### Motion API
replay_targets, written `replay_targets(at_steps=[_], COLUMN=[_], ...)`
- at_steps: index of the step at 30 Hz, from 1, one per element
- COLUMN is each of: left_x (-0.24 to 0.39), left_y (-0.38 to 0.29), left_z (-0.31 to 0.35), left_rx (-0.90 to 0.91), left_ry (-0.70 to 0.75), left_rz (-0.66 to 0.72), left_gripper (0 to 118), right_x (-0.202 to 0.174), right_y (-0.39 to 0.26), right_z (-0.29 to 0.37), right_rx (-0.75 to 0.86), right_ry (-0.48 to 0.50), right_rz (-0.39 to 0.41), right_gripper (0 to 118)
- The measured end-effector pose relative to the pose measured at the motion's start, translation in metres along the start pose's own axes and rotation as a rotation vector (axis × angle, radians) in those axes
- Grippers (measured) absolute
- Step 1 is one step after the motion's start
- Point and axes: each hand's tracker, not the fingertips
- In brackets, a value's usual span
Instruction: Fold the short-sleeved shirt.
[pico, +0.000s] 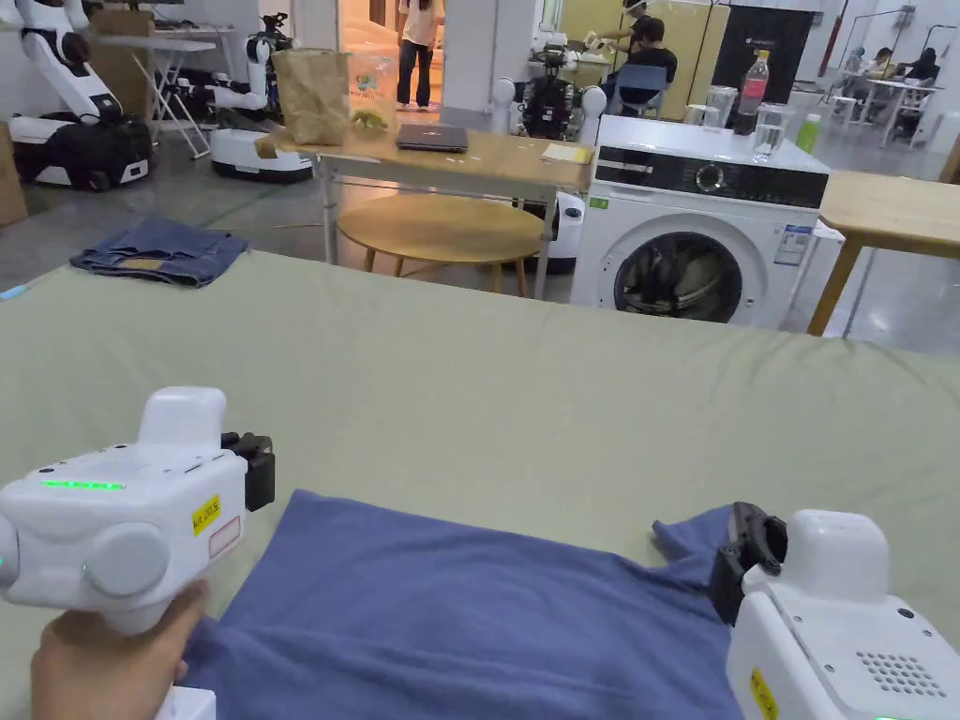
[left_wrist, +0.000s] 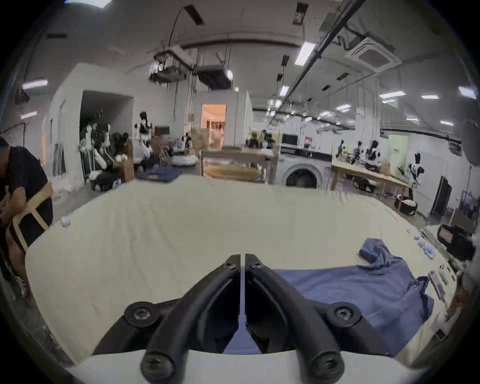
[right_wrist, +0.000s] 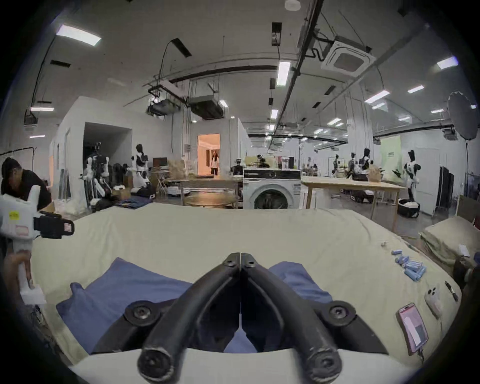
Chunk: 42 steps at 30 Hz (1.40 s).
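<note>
Holding both tongs up above the blue shirt (pico: 450, 609), we are not gripping anything. The left tongs (left_wrist: 242, 259) are almost closed, with a thin gap and nothing between them. The right tongs (right_wrist: 240, 258) are closed tight on nothing. We think they wait there to choose corners to grab. The shirt lies flat on the near side of the green bed (pico: 562, 394). Its long side runs left to right, and one sleeve (pico: 694, 544) pokes out toward the far right.
</note>
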Motion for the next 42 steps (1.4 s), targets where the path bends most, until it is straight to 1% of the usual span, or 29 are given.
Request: replay_targets(at_steps=[5,9,10,11,12,13,15,17,21,23,24,27,28,30,33,36,38,41,42], left_x=[-0.018,-0.037,-0.041,-0.043,-0.046,-0.048,-0.049,-0.045,-0.047,-0.043,-0.036,-0.021,-0.023,-0.021,-0.023,-0.028,-0.027,-0.024,-0.023], left_y=[0.028,0.044,0.046,0.047,0.047,0.047,0.042,0.034,0.015,0.015,0.016,0.009,0.01,0.011,0.011,0.011,0.011,0.012,0.013], left_z=[-0.066,-0.125,-0.14,-0.152,-0.164,-0.176,-0.196,-0.207,-0.234,-0.231,-0.223,-0.218,-0.219,-0.217,-0.21,-0.199,-0.188,-0.174,-0.169], left_rx=[-0.214,-0.374,-0.429,-0.466,-0.508,-0.547,-0.605,-0.655,-0.771,-0.745,-0.714,-0.685,-0.679,-0.682,-0.656,-0.601,-0.569,-0.53,-0.527], left_ry=[-0.028,-0.058,-0.069,-0.065,-0.067,-0.072,-0.04,-0.02,0.016,0.005,0.024,0.033,0.019,0.008,0.0,-0.028,-0.047,-0.07,-0.072], left_rz=[-0.004,0.043,0.066,0.069,0.073,0.068,0.049,0.045,0.023,0.03,0.02,-0.116,-0.118,-0.098,-0.09,-0.055,-0.065,-0.073,-0.071], left_gripper=[0,0,1,4,4,19,55,55,55,55,50,23,17,0,0,0,0,0,0], right_x=[0.006,0.014,0.016,0.018,0.021,0.024,0.029,0.034,0.044,0.048,0.05,0.056,0.058,0.062,0.067,0.077,0.088,0.109,0.117], right_y=[-0.002,-0.007,-0.01,-0.012,-0.013,-0.015,-0.02,-0.024,-0.033,-0.037,-0.039,-0.046,-0.047,-0.05,-0.05,-0.043,-0.033,-0.01,-0.002], right_z=[-0.014,-0.029,-0.033,-0.035,-0.039,-0.042,-0.048,-0.052,-0.057,-0.057,-0.057,-0.058,-0.058,-0.056,-0.057,-0.058,-0.062,-0.084,-0.091], right_rx=[-0.024,-0.073,-0.084,-0.092,-0.107,-0.121,-0.146,-0.165,-0.203,-0.22,-0.225,-0.244,-0.251,-0.257,-0.275,-0.281,-0.285,-0.362,-0.37], right_ry=[-0.004,-0.001,-0.004,-0.008,-0.009,-0.013,-0.025,-0.034,-0.053,-0.06,-0.064,-0.072,-0.072,-0.079,-0.093,-0.118,-0.138,-0.161,-0.16], right_rz=[0.025,0.048,0.052,0.053,0.053,0.054,0.06,0.062,0.066,0.075,0.078,0.069,0.06,0.029,-0.008,-0.007,-0.006,0.01,0.003], right_gripper=[0,0,0,0,0,0,0,0,0,0,0,0,0,0,0,0,0,0,0])
